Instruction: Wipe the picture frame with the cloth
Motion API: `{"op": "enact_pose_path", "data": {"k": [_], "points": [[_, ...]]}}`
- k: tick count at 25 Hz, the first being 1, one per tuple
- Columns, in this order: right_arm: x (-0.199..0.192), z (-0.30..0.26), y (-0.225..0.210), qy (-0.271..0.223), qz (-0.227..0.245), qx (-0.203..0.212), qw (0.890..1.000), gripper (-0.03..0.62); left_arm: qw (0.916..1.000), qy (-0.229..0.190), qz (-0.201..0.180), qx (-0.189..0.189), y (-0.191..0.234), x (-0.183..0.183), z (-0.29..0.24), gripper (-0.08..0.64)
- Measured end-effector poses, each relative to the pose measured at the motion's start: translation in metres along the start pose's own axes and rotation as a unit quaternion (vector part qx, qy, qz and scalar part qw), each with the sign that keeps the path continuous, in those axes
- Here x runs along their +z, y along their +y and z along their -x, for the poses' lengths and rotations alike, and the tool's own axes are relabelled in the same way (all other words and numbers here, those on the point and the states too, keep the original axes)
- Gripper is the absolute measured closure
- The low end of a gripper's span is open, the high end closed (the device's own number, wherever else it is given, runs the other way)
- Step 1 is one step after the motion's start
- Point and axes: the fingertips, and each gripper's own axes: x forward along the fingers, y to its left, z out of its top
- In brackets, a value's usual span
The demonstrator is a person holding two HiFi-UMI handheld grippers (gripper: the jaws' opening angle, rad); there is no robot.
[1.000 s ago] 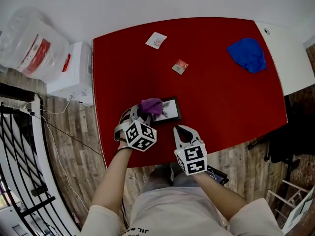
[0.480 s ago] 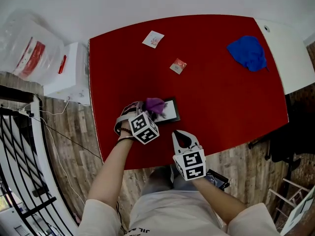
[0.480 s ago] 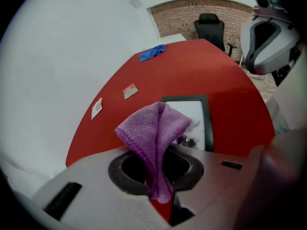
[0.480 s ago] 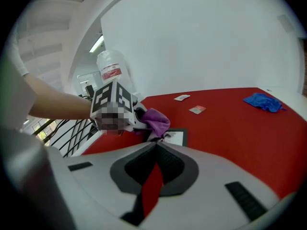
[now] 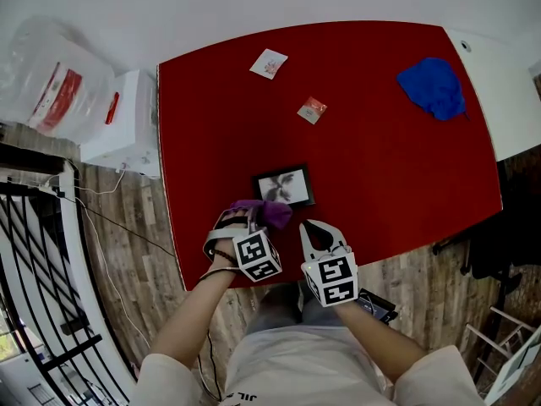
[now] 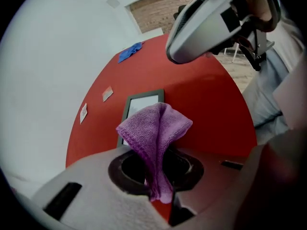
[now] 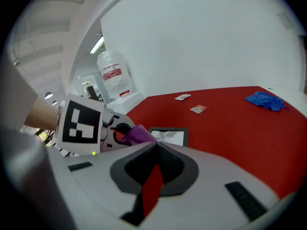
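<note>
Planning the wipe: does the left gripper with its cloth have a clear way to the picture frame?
Likely yes: the left gripper holds the purple cloth near the picture frame, with only bare table between.

bright, even light fills every view, with only faint shadows on the red table (image 5: 380, 167). a ceiling strip light (image 7: 97, 45) glows at ten o'clock in the right gripper view. both gripper views bend strongly, darken to black at the corners, and blur the near foreground.
</note>
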Motion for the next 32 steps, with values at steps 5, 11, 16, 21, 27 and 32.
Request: {"op": "enact_pose_path", "data": {"k": [5,11,16,21,27,32], "points": [[-0.01,0.005,-0.002,0.007,-0.01,-0.005,1.0,0.588,0.9995,-0.004,0.028,0.015,0.045,0.011,-0.008,0.497],[-0.015,0.01,-0.008,0.01,-0.019,-0.012,1.0,0.588,0.9981,0.024,0.049,0.029,0.106,0.015,-0.034,0.497],[-0.017,0.013,-0.011,0.011,-0.02,-0.013,1.0,0.588,0.9983,0.037,0.041,0.02,0.105,0.016,-0.044,0.497],[-0.021,0.012,-0.017,0.012,-0.025,-0.016,0.999,0.588,0.9977,0.044,-0.036,0.038,0.062,0.025,-0.024,0.497],[-0.018,0.011,-0.019,0.01,-0.027,-0.016,0.999,0.588,0.9943,0.05,-0.085,0.038,0.013,0.03,-0.011,0.497],[-0.021,0.014,-0.021,0.012,-0.027,-0.017,0.999,0.588,0.9979,0.04,-0.033,0.038,0.041,0.036,-0.016,0.497]]}}
